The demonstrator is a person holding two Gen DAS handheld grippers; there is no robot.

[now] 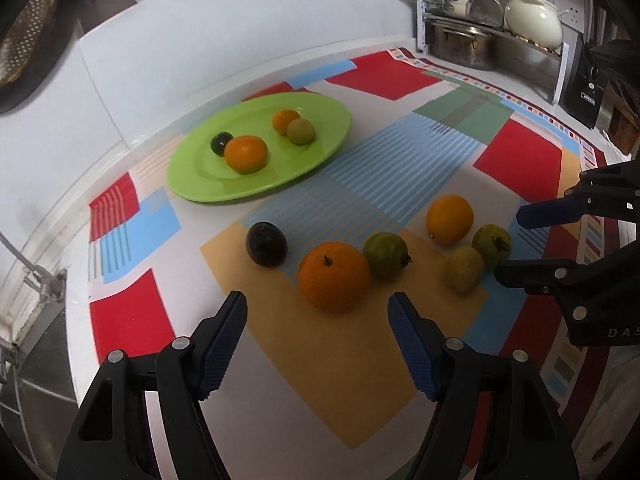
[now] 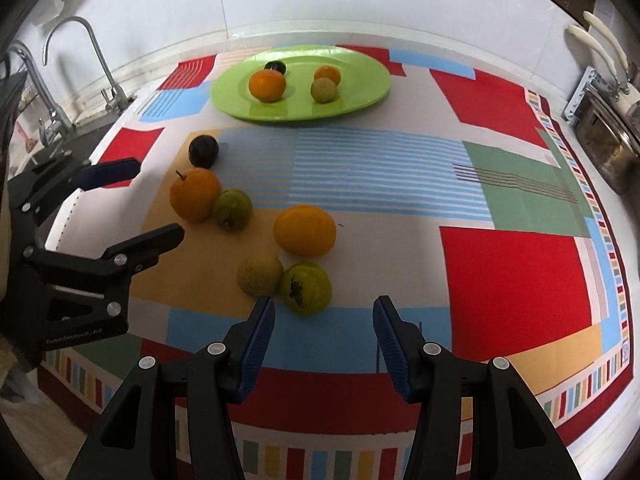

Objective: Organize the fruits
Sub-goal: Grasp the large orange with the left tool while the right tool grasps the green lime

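Cloth (image 2: pixel 512 280) in flat blocks of red, blue, green and tan covers the desk, its border a row of small coloured bars. White tile wall stands behind it, a curved metal faucet (image 2: pixel 80 40) at one end and a wire rack (image 1: pixel 492 36) of steel pots and cream pans at the other. A smooth, glossy green plate (image 1: pixel 320 144) lies at the back of the cloth with two oranges, a greenish fruit and a small dark one on it. Six more fruits lie loose on the cloth in front: a stemmed orange (image 1: pixel 333 276) touching a green fruit (image 1: pixel 386 255), a dark round fruit (image 1: pixel 266 244) just beside them, then a plain orange (image 2: pixel 305 230), a dull yellow fruit (image 2: pixel 260 275) and a blotched green one (image 2: pixel 306 288) clustered together. The left gripper (image 1: pixel 318 312), black with ribbed blue pads, hangs before the stemmed orange, jaws apart and empty. The right gripper (image 2: pixel 324 316) hangs near the blotched green fruit, jaws likewise apart, nothing between them.
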